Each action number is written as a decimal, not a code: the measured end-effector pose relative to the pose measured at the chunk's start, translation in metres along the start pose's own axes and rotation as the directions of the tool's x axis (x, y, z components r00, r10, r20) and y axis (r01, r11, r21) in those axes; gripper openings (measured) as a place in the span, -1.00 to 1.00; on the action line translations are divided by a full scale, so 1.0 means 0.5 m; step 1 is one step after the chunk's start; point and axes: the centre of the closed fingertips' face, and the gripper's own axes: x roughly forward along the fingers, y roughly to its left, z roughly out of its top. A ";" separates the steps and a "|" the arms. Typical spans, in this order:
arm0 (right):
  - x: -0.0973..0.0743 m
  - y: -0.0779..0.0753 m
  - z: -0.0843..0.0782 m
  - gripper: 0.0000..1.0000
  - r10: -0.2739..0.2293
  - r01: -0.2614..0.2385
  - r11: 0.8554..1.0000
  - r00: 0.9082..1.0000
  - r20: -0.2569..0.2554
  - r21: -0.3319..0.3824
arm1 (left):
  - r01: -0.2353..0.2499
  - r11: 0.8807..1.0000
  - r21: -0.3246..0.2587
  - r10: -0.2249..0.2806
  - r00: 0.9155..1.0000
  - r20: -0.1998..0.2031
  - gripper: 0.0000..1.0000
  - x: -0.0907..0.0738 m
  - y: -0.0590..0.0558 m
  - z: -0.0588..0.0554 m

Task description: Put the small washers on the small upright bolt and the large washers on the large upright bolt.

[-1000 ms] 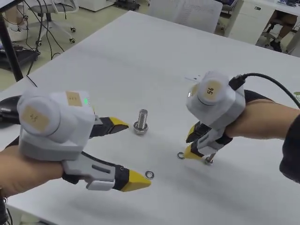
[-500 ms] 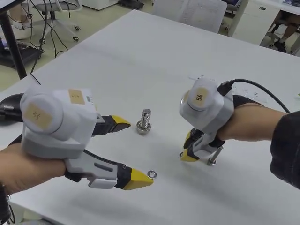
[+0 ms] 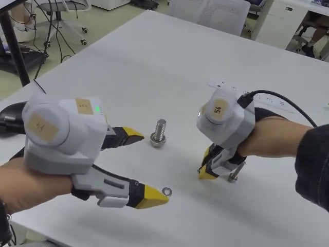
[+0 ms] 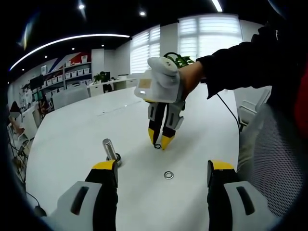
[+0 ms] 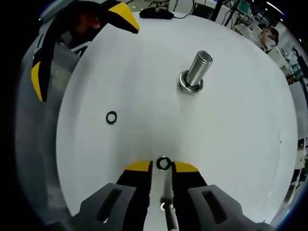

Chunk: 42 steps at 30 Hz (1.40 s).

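My left gripper (image 3: 143, 165) (image 4: 162, 165) hovers open and wide at the near left. One small washer (image 3: 166, 192) (image 4: 168, 174) (image 5: 111, 117) lies flat by its nearer tip. The large upright bolt (image 3: 159, 133) (image 4: 110, 150) (image 5: 195, 72) stands mid-table with a washer around its base. My right gripper (image 3: 207, 169) (image 4: 160, 140) (image 5: 162, 166) points down at the table, jaws narrowly apart. Another small washer (image 5: 163, 162) (image 4: 157, 146) lies on the table between its tips, with slight gaps either side. The small upright bolt (image 3: 234, 175) (image 5: 166, 207) stands just behind those jaws.
The white table (image 3: 154, 67) stretches away bare beyond the bolts. A black cable (image 3: 288, 100) runs from the right gripper across the table. Chairs, cabinets and a black stand (image 3: 13, 46) lie off the table's far edges.
My right gripper has shifted left and down, so its tips now straddle the small washer that lay beside them. The left gripper and the bolts have stayed put.
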 end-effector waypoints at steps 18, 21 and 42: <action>0.002 0.000 0.001 -0.71 0.010 -0.010 0.999 1.000 0.008 0.035 | 0.003 1.000 -0.001 -0.003 1.000 -0.001 0.51 0.000 -0.003 -0.001; 0.002 0.000 0.001 -0.71 0.002 -0.002 0.999 1.000 -0.003 0.037 | 0.003 1.000 -0.001 -0.003 1.000 -0.001 0.51 0.000 -0.003 -0.001; 0.003 0.002 0.000 -0.74 0.005 -0.005 0.998 1.000 -0.004 0.057 | 0.001 1.000 -0.001 -0.001 1.000 -0.001 0.51 -0.001 0.000 -0.002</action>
